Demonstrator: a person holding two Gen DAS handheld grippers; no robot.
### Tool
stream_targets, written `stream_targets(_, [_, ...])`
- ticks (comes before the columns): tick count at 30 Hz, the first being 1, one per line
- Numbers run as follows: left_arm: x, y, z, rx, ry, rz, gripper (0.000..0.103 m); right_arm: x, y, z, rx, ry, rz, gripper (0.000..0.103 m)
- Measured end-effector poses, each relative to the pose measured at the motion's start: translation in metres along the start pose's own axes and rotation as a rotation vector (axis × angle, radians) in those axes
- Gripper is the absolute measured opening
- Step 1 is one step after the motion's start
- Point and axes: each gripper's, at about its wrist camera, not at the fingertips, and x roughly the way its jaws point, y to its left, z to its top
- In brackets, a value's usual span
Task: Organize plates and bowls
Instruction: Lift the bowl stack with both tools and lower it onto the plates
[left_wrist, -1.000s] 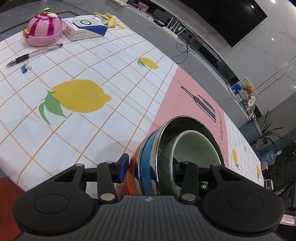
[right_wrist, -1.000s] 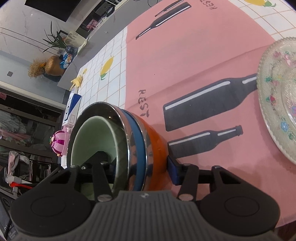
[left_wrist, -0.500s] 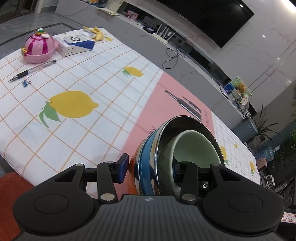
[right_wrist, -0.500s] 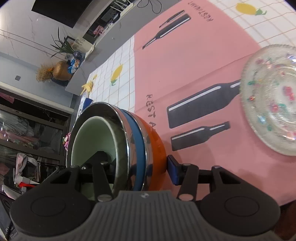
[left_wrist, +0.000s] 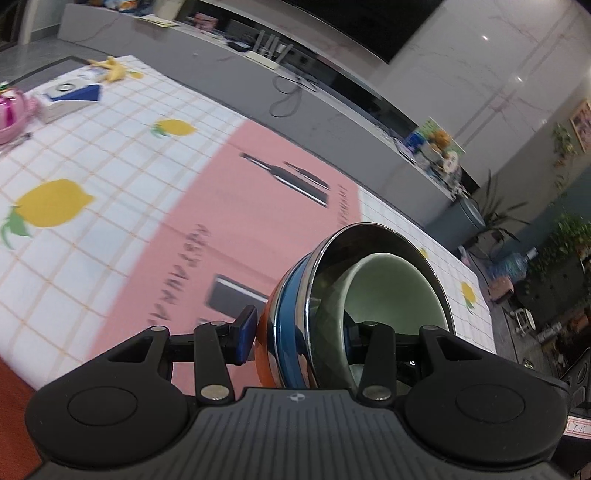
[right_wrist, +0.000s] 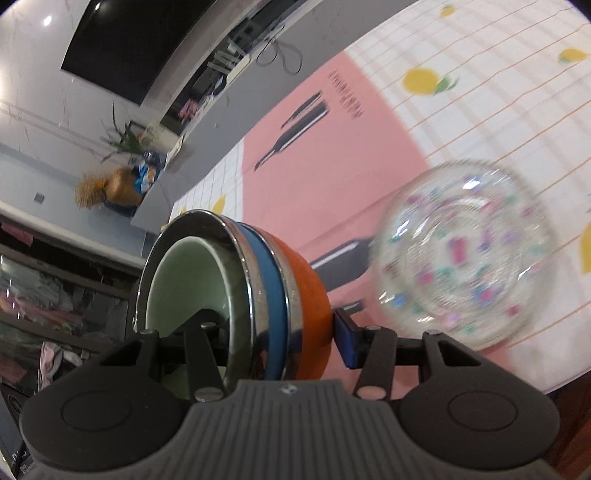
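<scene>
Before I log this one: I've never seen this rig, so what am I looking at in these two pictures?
There is no robot. A person holds a two-finger tool in each hand, and a fisheye camera on each looks forward along its fingers. The black shapes at the bottom are the tools themselves.

One picture is from the left tool, the other from the right tool. Both clamp the same stack of nested bowls, tipped on its side: orange outermost, then blue, then shiny metal, with a pale green bowl inside. Each tool has one finger inside and one blue-padded finger against the orange outside.

Below is a table with a lemon-print cloth and a pink mat with bottles. A patterned glass plate lies there. A pink pot and a box are at the far end.
</scene>
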Motion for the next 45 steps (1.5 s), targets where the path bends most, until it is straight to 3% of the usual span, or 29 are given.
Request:
stream_targets(8, [0.038,-0.041,-0.011,0.048,0.049,-0.037,0.049,-0.029,-0.046,0.024,0.061,-0.054,-0.022,0.049])
stream_targets(19, [0.07,-0.059,-0.027,0.082,0.11,-0.044,0.049,-0.039,-0.089,0.04,0.101,-0.11,-0.085,0.049])
stream_targets(42, [0.086,-0.061,-0.03,0.076,0.178,-0.049,0.052,-0.029,-0.105,0.044,0.113,-0.095,-0.118,0.053])
stream_targets(44, [0.085,-0.06,-0.029,0.075,0.169,-0.049,0.063,-0.032,-0.102,0.043,0.102,-0.115,-0.131,0.072])
stream_targets(45, [0.083,-0.059,-0.029,0.077,0.157,-0.04,0.067,-0.034,-0.099,0.042,0.088,-0.135,-0.141,0.077])
